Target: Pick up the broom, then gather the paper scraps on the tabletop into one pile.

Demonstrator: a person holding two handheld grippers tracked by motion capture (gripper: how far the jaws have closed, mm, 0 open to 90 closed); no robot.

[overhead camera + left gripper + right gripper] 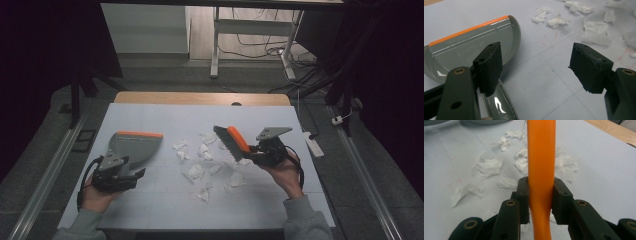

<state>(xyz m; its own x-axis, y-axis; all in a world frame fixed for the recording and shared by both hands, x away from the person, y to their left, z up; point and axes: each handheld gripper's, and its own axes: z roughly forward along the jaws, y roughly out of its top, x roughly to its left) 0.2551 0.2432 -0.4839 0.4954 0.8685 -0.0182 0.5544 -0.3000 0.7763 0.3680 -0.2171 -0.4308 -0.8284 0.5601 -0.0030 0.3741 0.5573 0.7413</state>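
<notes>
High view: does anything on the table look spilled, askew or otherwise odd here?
Crumpled white tissue scraps lie strewn loose across the middle of the white table, between the grey dustpan and the orange-handled brush. They look like the mess to be swept up. Nothing else looks damaged or askew.

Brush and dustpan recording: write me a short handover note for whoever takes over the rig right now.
Right gripper: shut on the orange brush handle, brush held above the table beside the paper scraps.
Left gripper: open, fingers astride the grey dustpan handle, not gripping.
Dustpan lies flat on the white table, left of the scraps, holding no scraps.
Done: brush picked up.
Left: grip the dustpan, sweep the scattered scraps into it.
</notes>
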